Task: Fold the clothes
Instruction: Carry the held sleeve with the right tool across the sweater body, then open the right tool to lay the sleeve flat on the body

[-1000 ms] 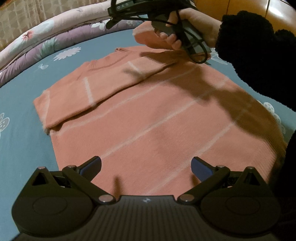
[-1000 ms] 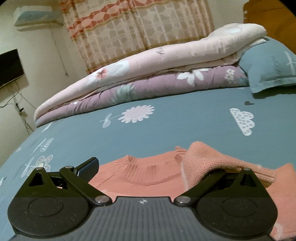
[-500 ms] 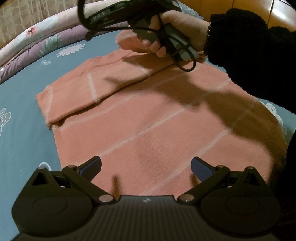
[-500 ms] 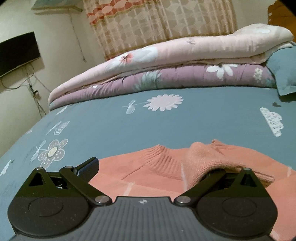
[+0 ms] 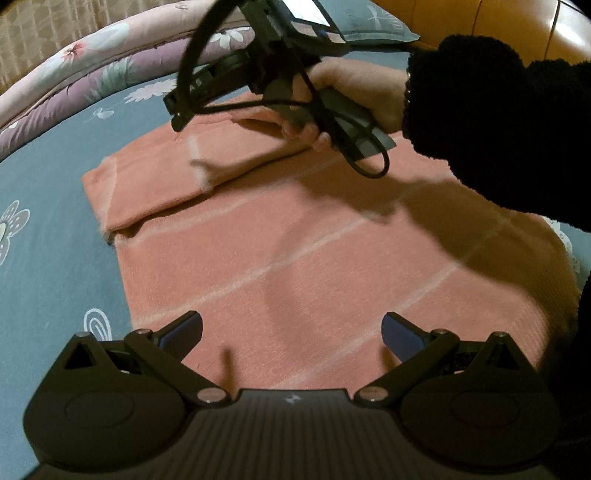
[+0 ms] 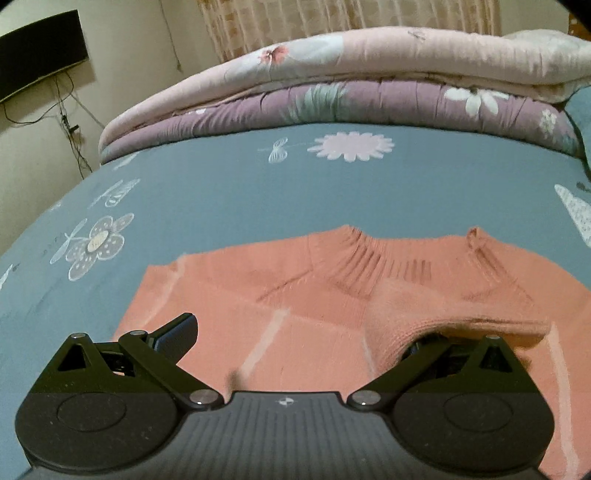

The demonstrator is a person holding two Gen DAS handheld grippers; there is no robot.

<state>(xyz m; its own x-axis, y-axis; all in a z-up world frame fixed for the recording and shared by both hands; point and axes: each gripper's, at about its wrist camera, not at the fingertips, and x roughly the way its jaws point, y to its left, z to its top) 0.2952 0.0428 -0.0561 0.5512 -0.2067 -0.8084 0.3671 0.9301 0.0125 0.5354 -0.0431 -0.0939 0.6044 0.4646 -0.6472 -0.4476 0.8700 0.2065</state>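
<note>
A salmon-pink sweater (image 5: 295, 251) with thin white stripes lies flat on the blue bedsheet (image 6: 221, 192). One sleeve (image 5: 177, 173) is folded across its chest. My left gripper (image 5: 291, 332) hovers open over the hem end with nothing between its fingers. My right gripper (image 6: 295, 332) is held by a hand (image 5: 354, 92) in a black fuzzy sleeve, low over the chest below the ribbed collar (image 6: 369, 258). Its jaws are spread wide. The other sleeve's cuff (image 6: 424, 317) is draped over its right finger and hides that fingertip.
Folded pink and purple floral quilts (image 6: 332, 74) are stacked along the far edge of the bed. A blue pillow (image 5: 369, 26) and a wooden headboard (image 5: 498, 22) lie behind the hand. A dark screen (image 6: 37, 48) hangs on the wall at left.
My right gripper has swung leftward across the top of the sweater with the cuff still hanging on its right finger. The left gripper has hardly moved.
</note>
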